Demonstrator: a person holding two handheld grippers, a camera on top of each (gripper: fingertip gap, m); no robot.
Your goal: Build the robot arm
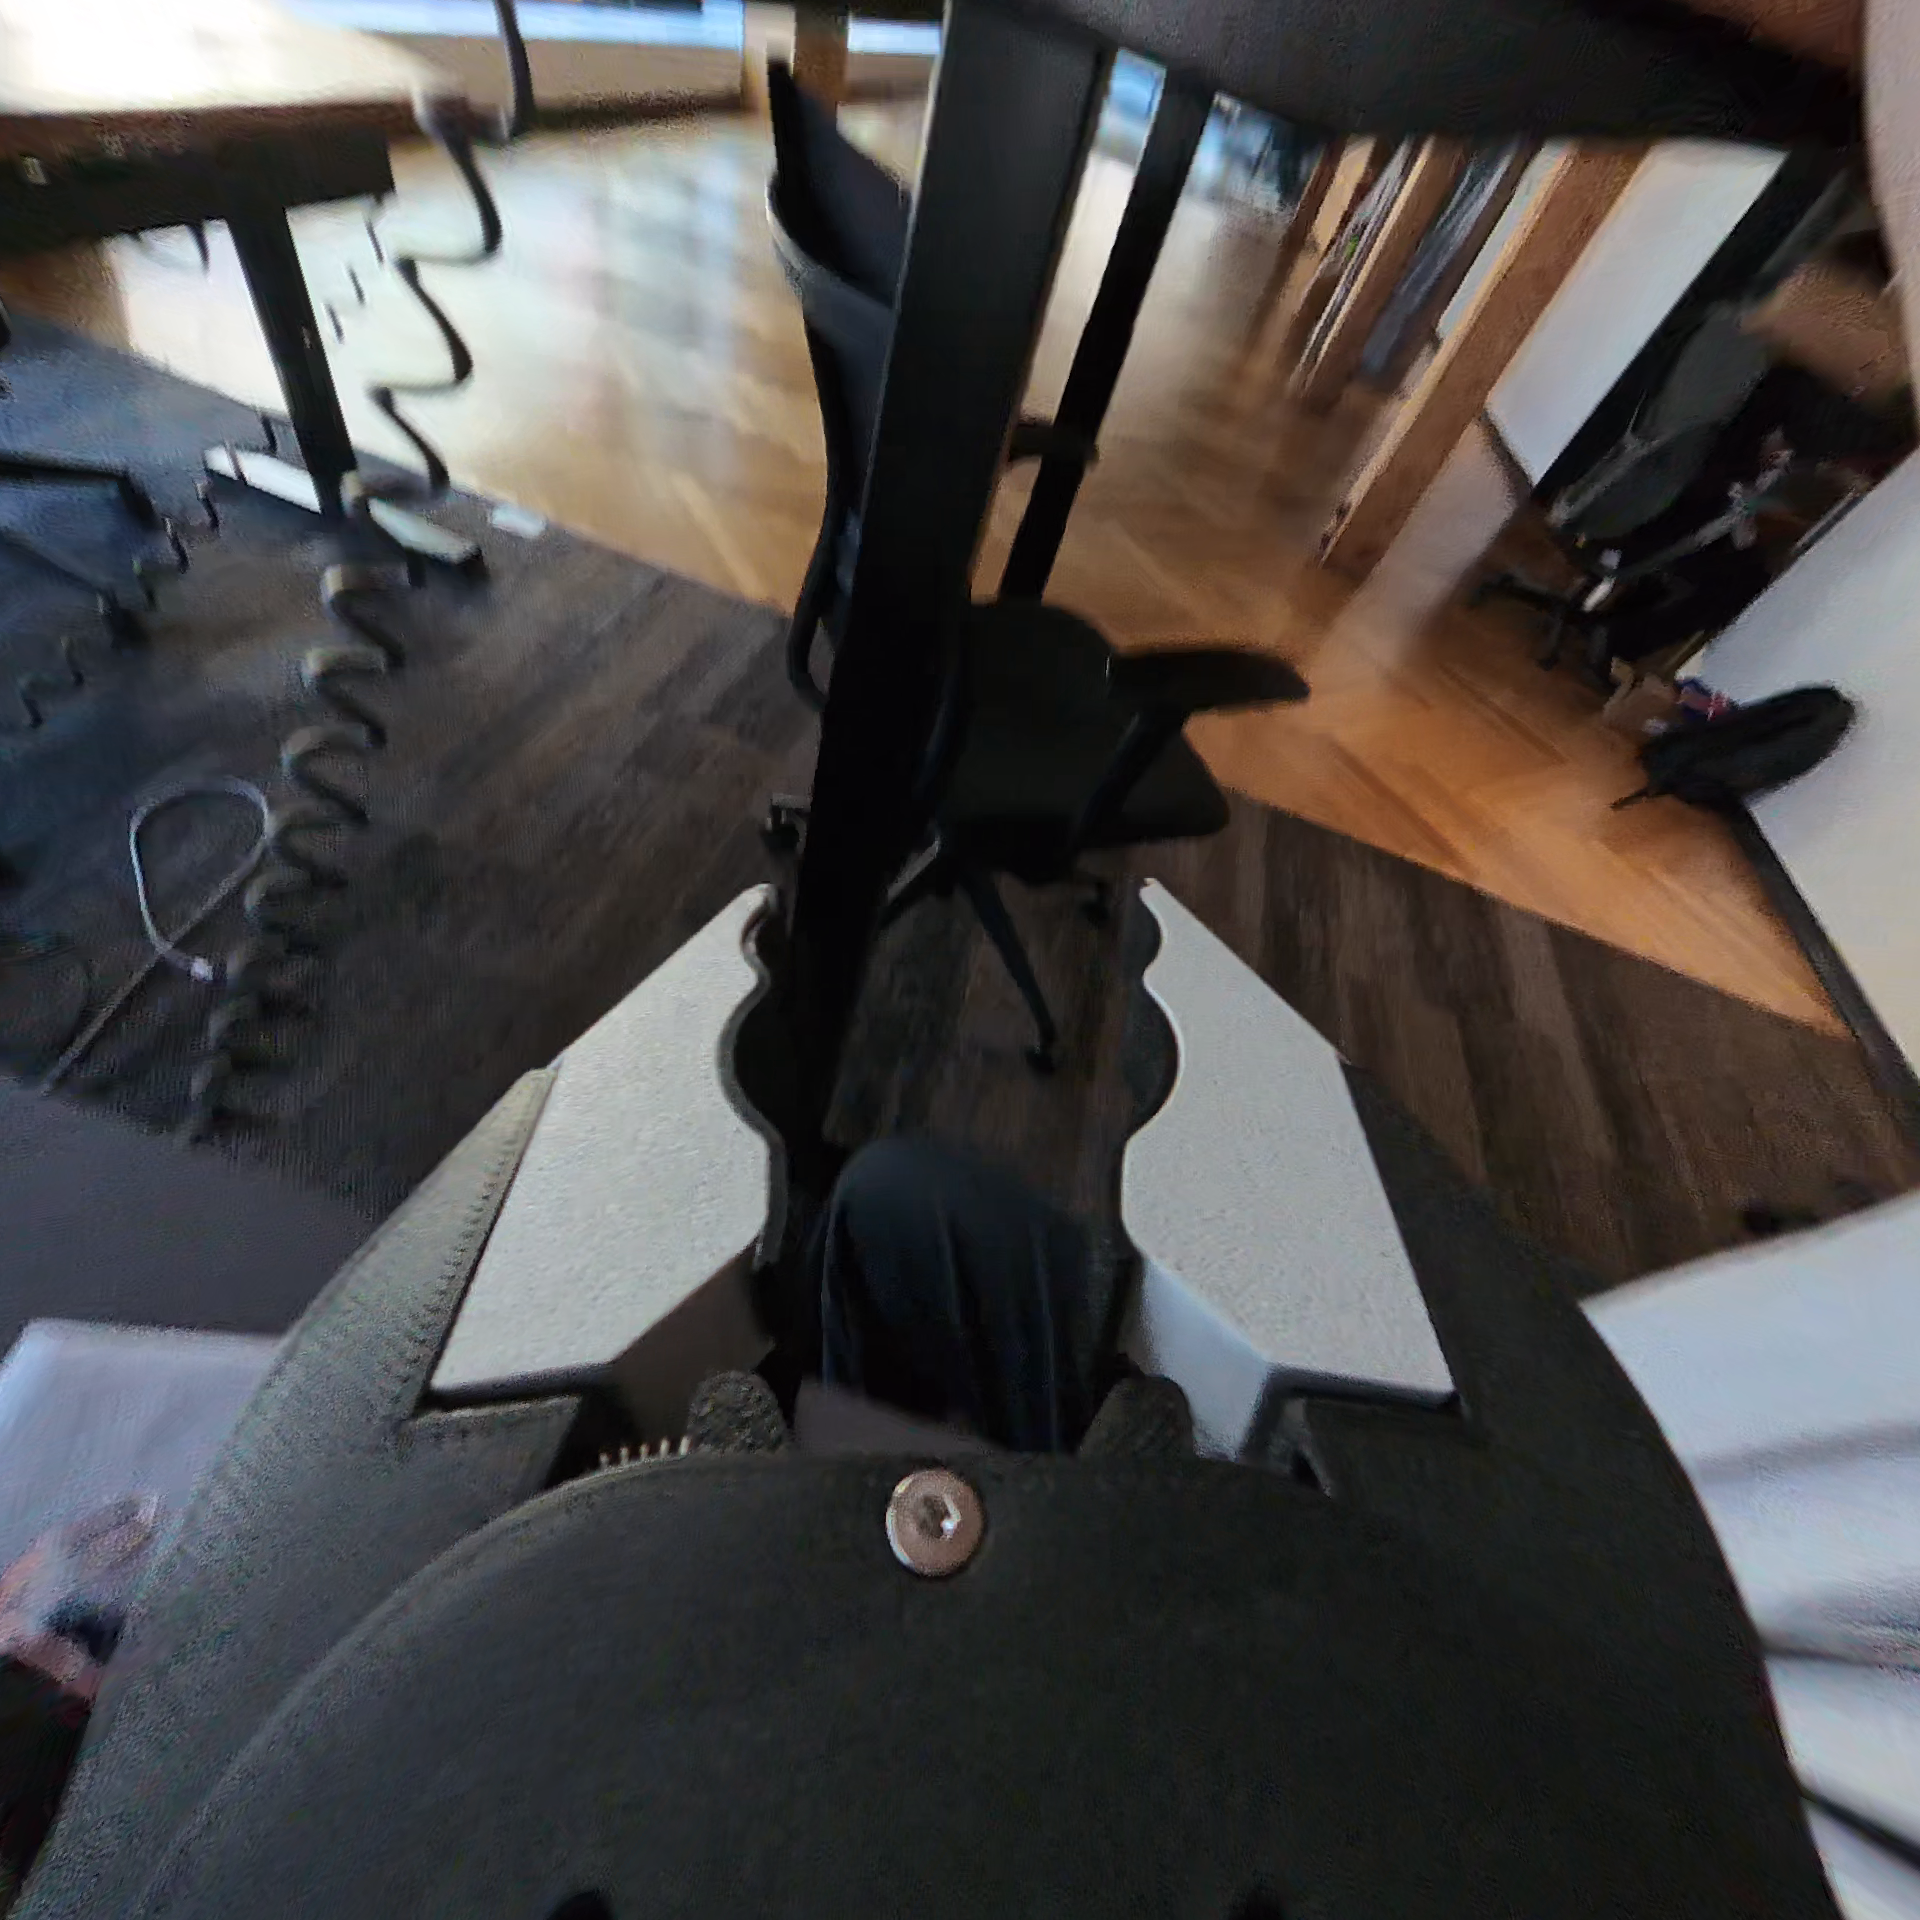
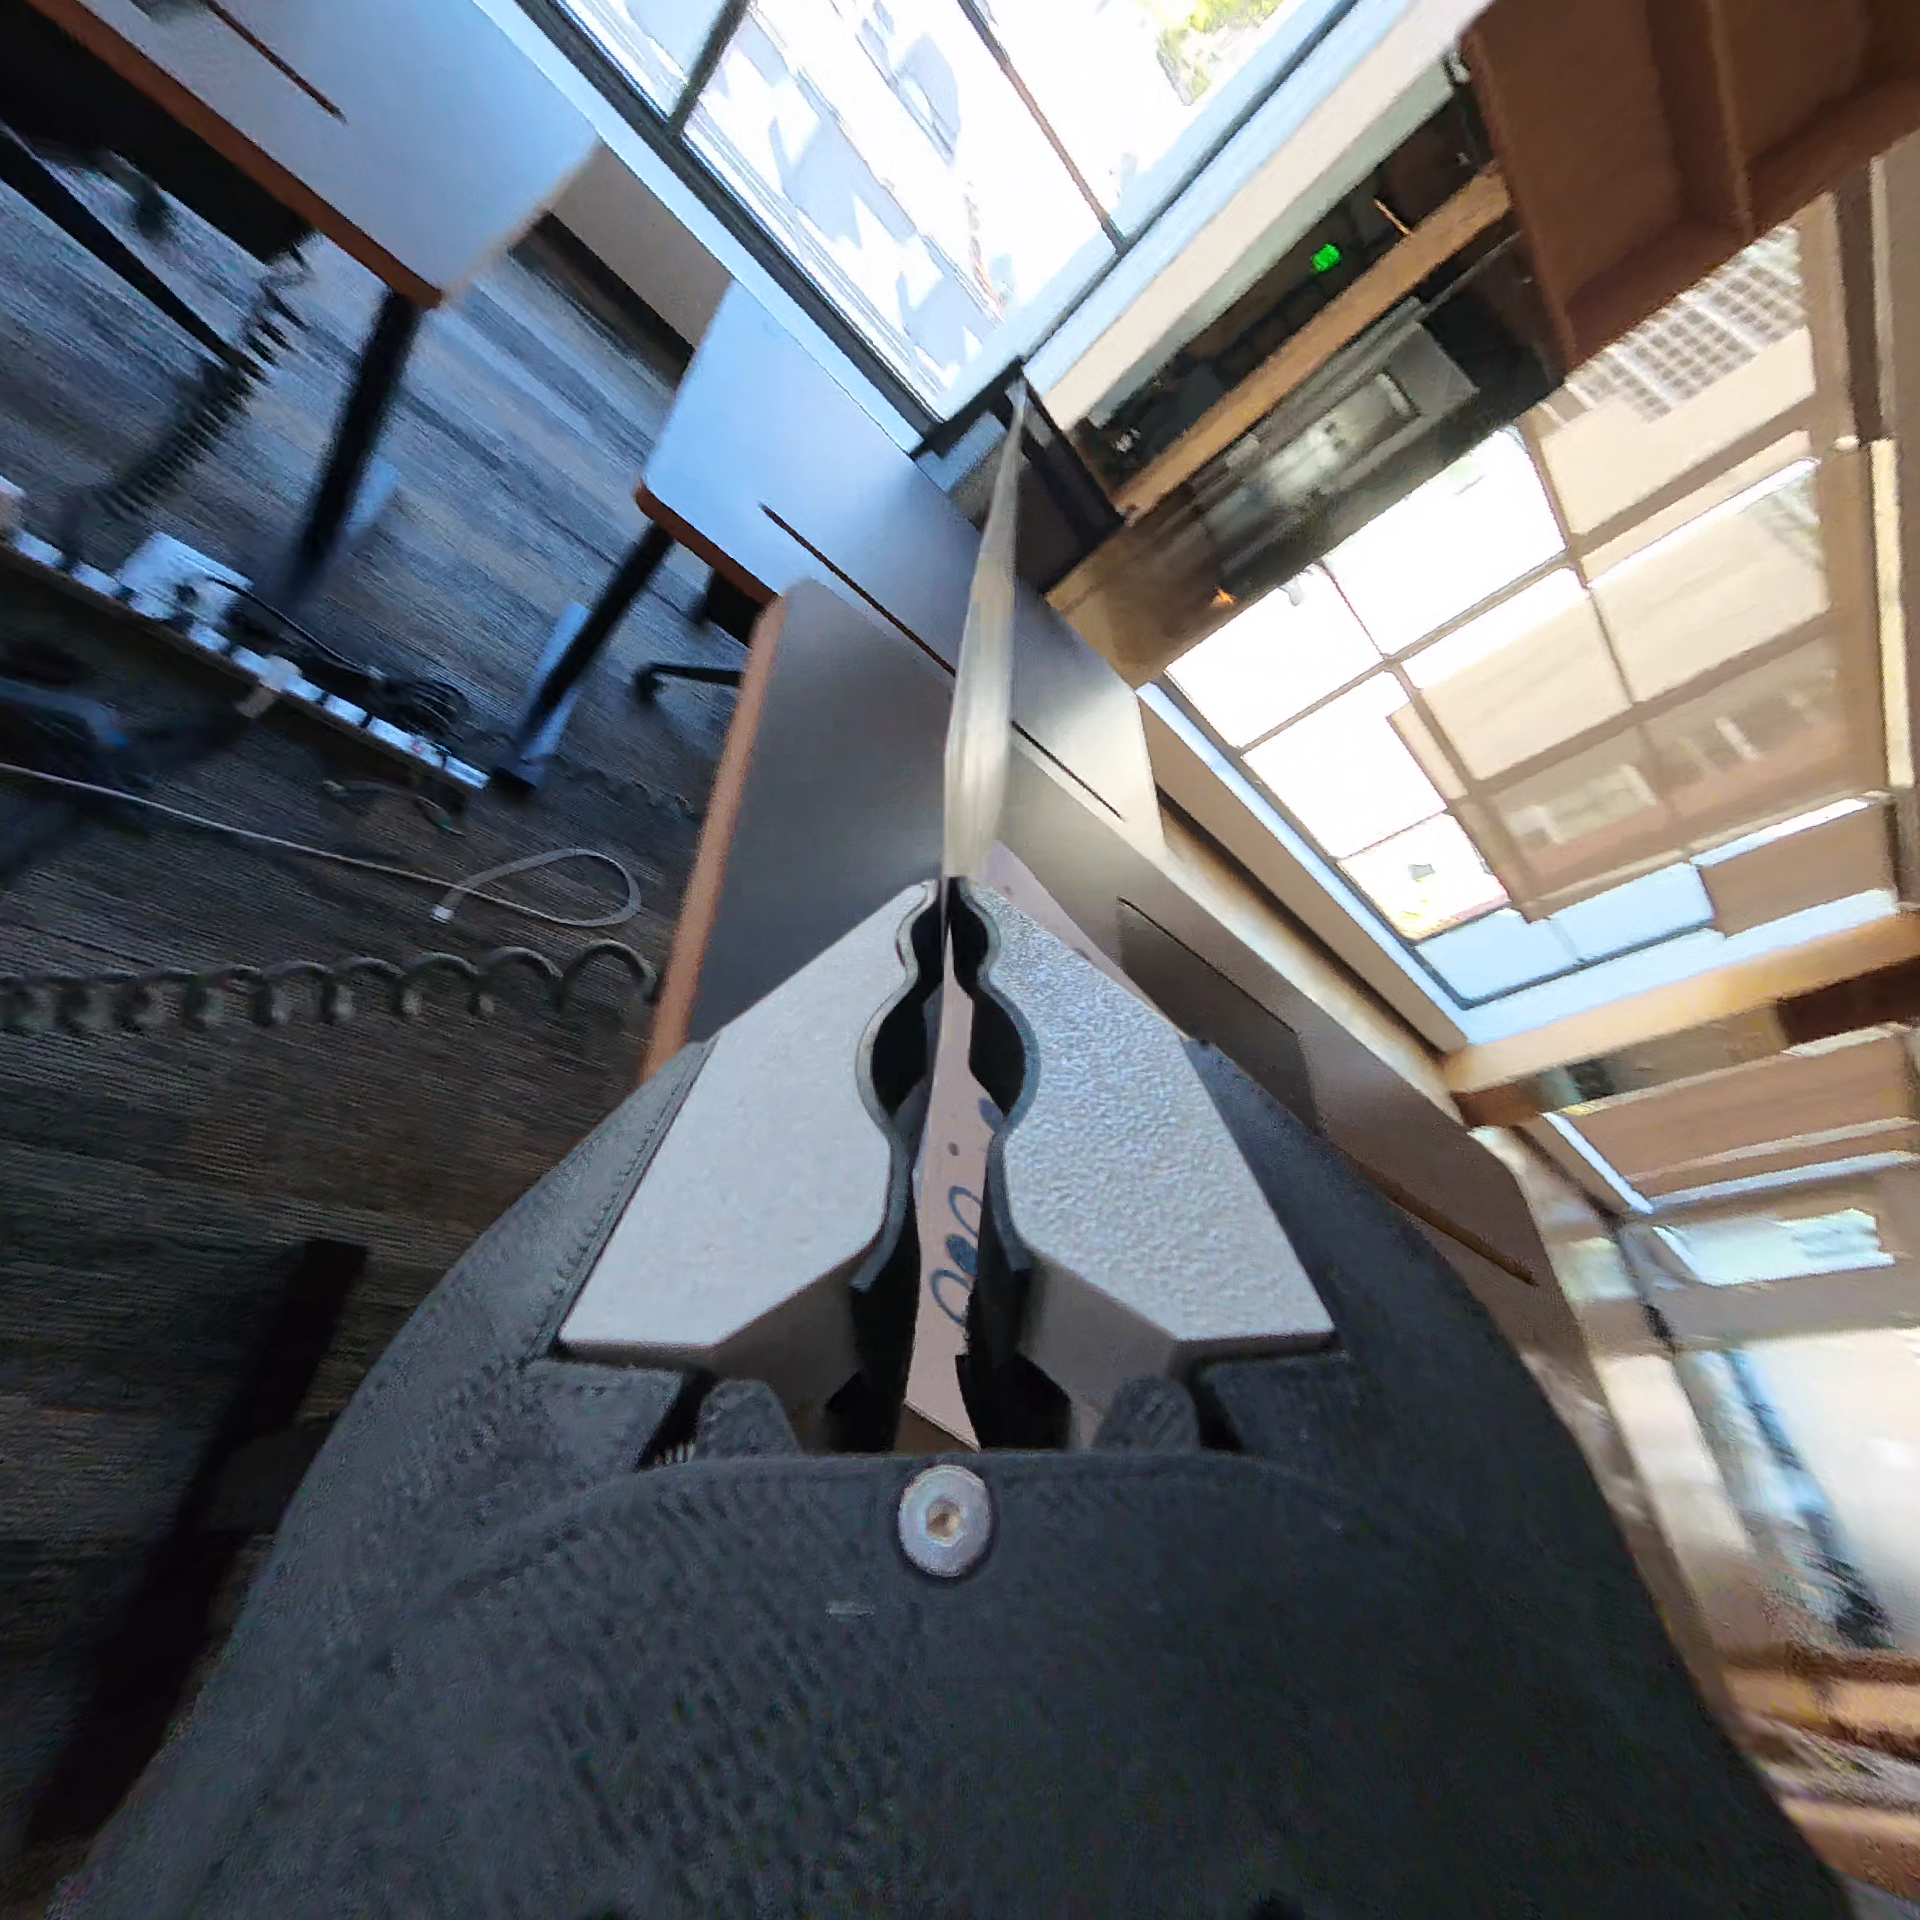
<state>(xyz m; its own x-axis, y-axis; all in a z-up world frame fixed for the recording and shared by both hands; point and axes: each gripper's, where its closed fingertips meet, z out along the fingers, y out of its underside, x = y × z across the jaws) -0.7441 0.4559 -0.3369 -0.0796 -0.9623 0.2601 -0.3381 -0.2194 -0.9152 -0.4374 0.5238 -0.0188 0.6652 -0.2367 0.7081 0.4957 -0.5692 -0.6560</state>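
In the left wrist view my left gripper [image 1: 956, 894] stands open with its white fingers [image 1: 644, 1143] wide apart. A black upright bar [image 1: 935, 468] runs down close to the left finger's inner pad; I cannot tell if it touches. A dark rounded fabric shape [image 1: 935, 1278] sits low between the jaws near their base. In the right wrist view my right gripper [image 2: 951, 888] is shut on a thin pale sheet [image 2: 982, 665] seen edge-on. The sheet runs from deep between the jaws out past the tips and carries blue marks [image 2: 956, 1247] on its inner part.
A black office chair [image 1: 1049, 727] stands on the dark wood floor beyond the left gripper. A coiled cable [image 1: 332, 727] and a loose grey cable [image 2: 540, 883] lie on the carpet. Desks [image 2: 883, 665], a power strip [image 2: 312, 686], windows [image 2: 914, 177] and a black bag [image 1: 1745, 743] surround. One gripper's finger ends stand about 45 cm off the other's.
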